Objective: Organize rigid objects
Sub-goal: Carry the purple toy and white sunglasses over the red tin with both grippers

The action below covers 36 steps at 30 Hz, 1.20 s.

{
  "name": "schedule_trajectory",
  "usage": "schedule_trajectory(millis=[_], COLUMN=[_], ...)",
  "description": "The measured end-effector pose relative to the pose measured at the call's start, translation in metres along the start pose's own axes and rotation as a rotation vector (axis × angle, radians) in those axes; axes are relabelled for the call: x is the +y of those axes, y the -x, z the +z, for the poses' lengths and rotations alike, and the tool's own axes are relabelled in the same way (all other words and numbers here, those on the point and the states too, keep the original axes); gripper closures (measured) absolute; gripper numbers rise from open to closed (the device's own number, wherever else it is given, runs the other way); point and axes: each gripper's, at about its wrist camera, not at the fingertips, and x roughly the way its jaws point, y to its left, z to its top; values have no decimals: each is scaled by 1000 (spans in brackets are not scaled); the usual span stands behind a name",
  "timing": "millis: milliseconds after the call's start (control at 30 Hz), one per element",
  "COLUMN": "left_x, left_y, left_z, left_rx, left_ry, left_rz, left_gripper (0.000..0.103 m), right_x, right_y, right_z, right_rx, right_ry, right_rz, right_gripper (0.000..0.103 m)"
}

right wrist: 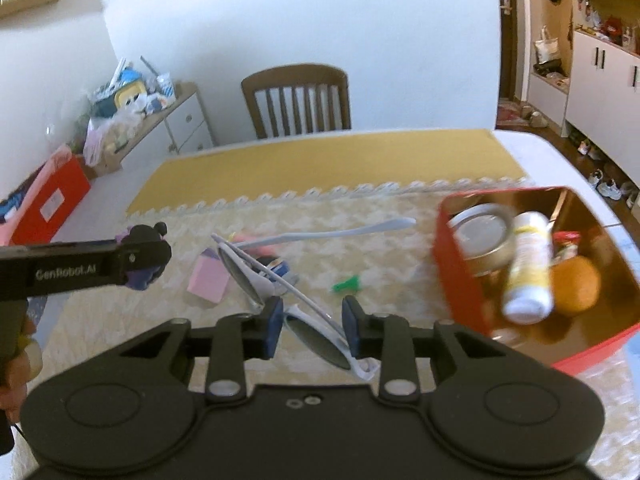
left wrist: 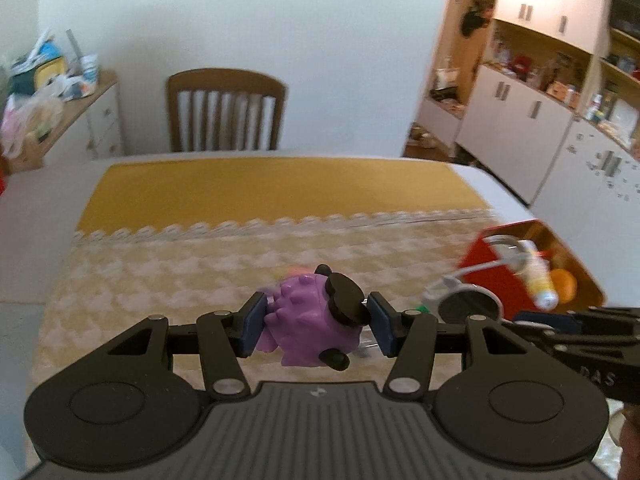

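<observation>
Left wrist: purple toy (left wrist: 308,320) btwn pads (gripped)

White wall (left wrist: 248,20), wooden chair (left wrist: 226,110), white cabinets (left wrist: 516,120).

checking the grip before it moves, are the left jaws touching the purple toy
Touching. The left wrist view shows the left gripper with both blue pads pressed against the purple spiky toy, one on each side, no gap visible.

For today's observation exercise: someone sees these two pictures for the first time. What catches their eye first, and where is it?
First, the purple spiky toy with black ears, clamped in the left gripper above the patterned tablecloth. Next, the white sunglasses held in the right gripper. To the right stands the red tin, holding a jar, a white bottle and an orange.
</observation>
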Motion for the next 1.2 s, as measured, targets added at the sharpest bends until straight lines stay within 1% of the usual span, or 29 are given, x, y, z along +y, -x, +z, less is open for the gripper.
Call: schedule_trajectory(millis=[133,300,533,667,900,1033,1200], left_x=[-36,-81,-150,-184,-228,-246,-258], left_y=[4,-2,-16,-27,-53,-68,-83], left_z=[6,10,11,8,2,-3,-7], left_rx=[-11,-3,15,34,107,142,170], left_ry=[-32,-64,-144,-178,-216,-225,-232], left_rz=[-47,-103,-178,-206,-227,-211,-186], left_gripper=[49,49,49,49,49,49,49], right_x=[-28,-64,-114,-143,-184,-197,-208], right_y=[17,33,44,43,26,14,-4], right_z=[6,9,11,12,20,28,38], right_rx=[-23,-41,-37,-14,35,44,64], right_ry=[-7,-35,-62,-86,-97,-83,-70], right_rz=[-28,-59,-92,-98,-97,-104,-103], right_gripper=[72,72,72,72,72,72,72])
